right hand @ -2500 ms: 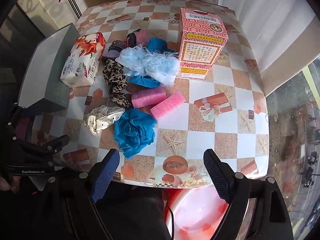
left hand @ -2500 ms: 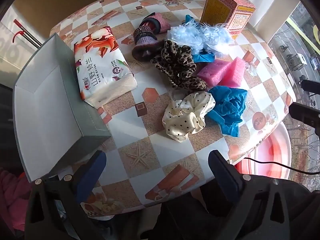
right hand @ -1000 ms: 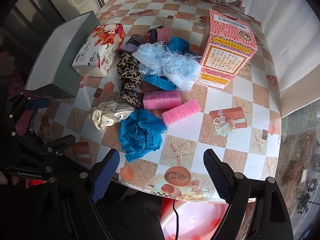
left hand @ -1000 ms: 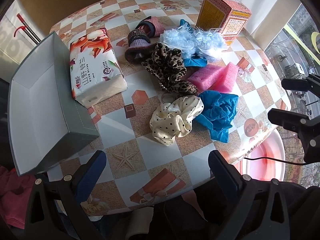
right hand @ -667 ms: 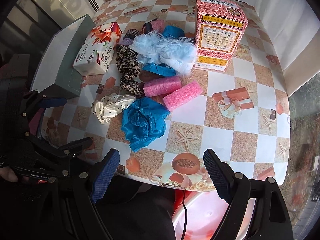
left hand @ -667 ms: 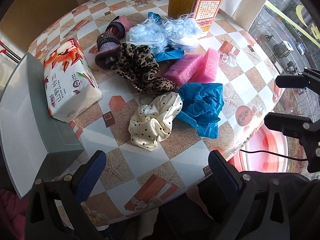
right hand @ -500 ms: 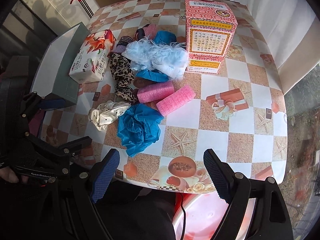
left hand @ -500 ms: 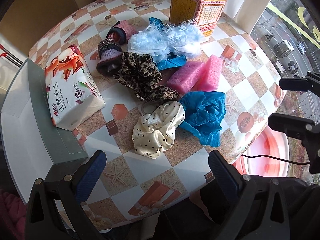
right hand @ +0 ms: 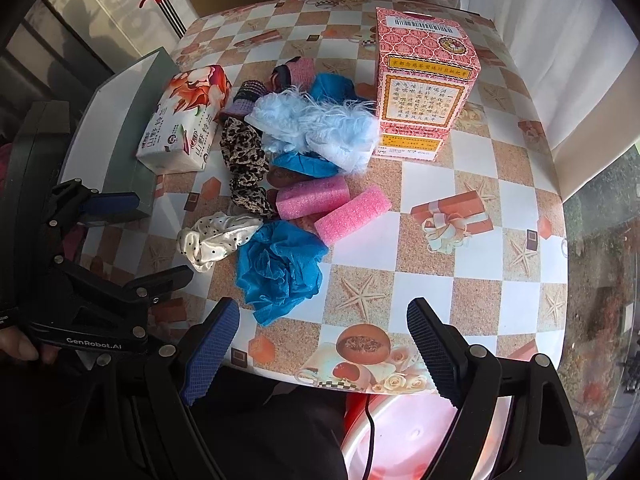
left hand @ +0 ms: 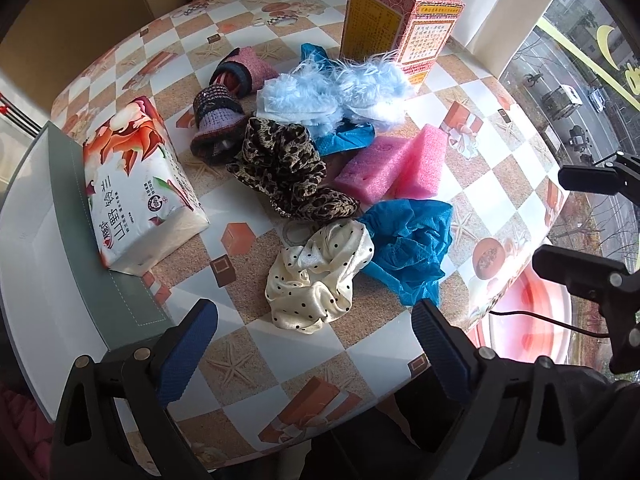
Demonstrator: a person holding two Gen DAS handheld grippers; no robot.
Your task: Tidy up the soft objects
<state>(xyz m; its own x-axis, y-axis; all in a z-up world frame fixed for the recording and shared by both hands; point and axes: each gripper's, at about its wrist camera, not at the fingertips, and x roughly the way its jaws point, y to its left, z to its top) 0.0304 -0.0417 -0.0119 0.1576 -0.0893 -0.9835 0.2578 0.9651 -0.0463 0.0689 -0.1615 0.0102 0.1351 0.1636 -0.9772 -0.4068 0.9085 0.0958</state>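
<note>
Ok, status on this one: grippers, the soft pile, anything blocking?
Left gripper open, jaws just narrowing, nothing between. Right gripper open, empty. Polka-dot scrunchie nearest, loose on table beside blue cloth. Grey box empty; path clear.

Open tabletop (left hand: 256, 344) straight ahead of the left gripper (left hand: 314, 326), nothing between its wide-set jaws, which have just been closing slightly. Just beyond: cream polka-dot scrunchie (left hand: 318, 276), touching blue crumpled fabric (left hand: 408, 248) on its right. Off the left fingertip: grey box (left hand: 60, 240), tissue pack (left hand: 136, 184) against it. Bare checkered surface (right hand: 460, 272) ahead-right of the right gripper (right hand: 322, 338); tall pink carton (right hand: 424, 80) blocking far beyond.
</note>
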